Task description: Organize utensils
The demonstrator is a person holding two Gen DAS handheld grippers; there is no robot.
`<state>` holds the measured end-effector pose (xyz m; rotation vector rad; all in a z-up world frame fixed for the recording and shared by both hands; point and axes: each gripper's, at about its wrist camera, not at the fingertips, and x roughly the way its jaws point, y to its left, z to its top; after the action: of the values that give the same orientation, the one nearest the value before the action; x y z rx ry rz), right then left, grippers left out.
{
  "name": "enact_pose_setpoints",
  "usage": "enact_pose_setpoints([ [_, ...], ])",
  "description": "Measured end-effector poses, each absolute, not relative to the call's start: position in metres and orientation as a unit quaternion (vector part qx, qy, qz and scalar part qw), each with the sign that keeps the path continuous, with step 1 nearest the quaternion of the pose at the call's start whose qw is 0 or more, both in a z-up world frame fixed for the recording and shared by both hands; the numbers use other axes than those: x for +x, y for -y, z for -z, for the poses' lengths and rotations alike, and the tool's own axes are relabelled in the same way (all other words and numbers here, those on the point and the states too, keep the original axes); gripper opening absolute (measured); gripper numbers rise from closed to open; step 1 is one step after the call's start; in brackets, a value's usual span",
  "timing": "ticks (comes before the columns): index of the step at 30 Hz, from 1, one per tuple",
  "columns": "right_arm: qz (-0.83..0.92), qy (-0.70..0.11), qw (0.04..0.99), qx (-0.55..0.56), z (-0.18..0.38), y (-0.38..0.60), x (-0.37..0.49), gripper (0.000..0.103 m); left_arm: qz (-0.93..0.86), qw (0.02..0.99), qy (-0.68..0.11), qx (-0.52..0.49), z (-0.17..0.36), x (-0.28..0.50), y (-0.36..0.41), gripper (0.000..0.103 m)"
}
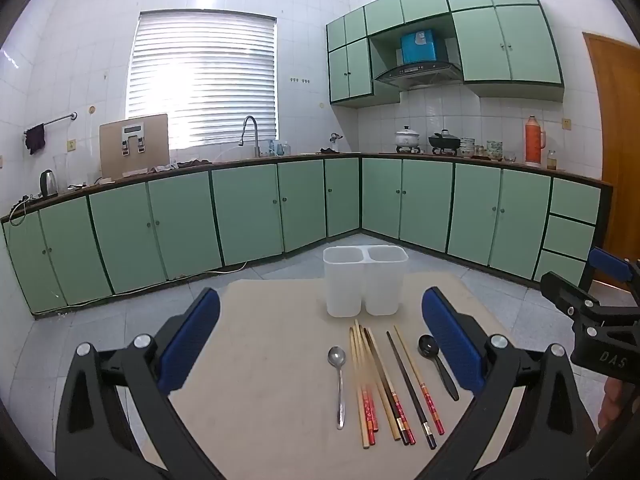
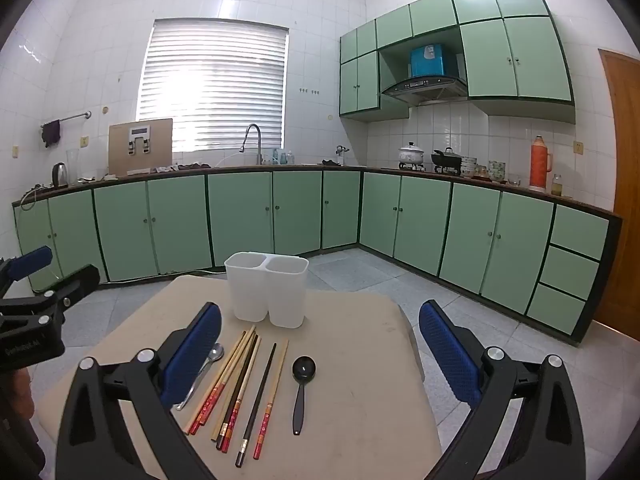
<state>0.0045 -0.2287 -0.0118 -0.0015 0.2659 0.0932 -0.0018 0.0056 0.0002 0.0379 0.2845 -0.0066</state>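
We see the task at its outset: nothing has yet gone into the white two-compartment holder (image 1: 365,280), which stands upright toward the far side of the beige counter (image 1: 260,360), and both of its compartments look empty from here. All the utensils lie flat on the counter just in front of the holder, handles toward us. From left to right in the left wrist view these are a metal spoon (image 1: 339,376), a loose bunch of chopsticks (image 1: 384,384) in pale wood and dark finishes, several overlapping, and a black spoon (image 1: 437,364) at the right end of the row. The left tongs (image 1: 320,340) are spread wide and hold nothing, hovering above the near part of the counter with the row of utensils ahead of them. The right tongs (image 2: 320,344) are likewise released and empty; in their own view the left blue pad covers part of the metal spoon, though we cannot tell that it touches it. We judge that every step remains: each spoon and each chopstick has still to be lifted and stood in the holder, probably sorted by kind between the two compartments. The tangled chopsticks will likely need separating first.
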Motion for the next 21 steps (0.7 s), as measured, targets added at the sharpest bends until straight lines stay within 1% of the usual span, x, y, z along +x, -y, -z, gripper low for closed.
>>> enact_pose_setpoints([
  [21, -0.046, -0.131, 0.99, -0.001, 0.014, 0.2289, 0.0062, 0.097, 0.001, 0.99, -0.141, 0.023, 0.001, -0.0031, -0.0042, 0.098],
])
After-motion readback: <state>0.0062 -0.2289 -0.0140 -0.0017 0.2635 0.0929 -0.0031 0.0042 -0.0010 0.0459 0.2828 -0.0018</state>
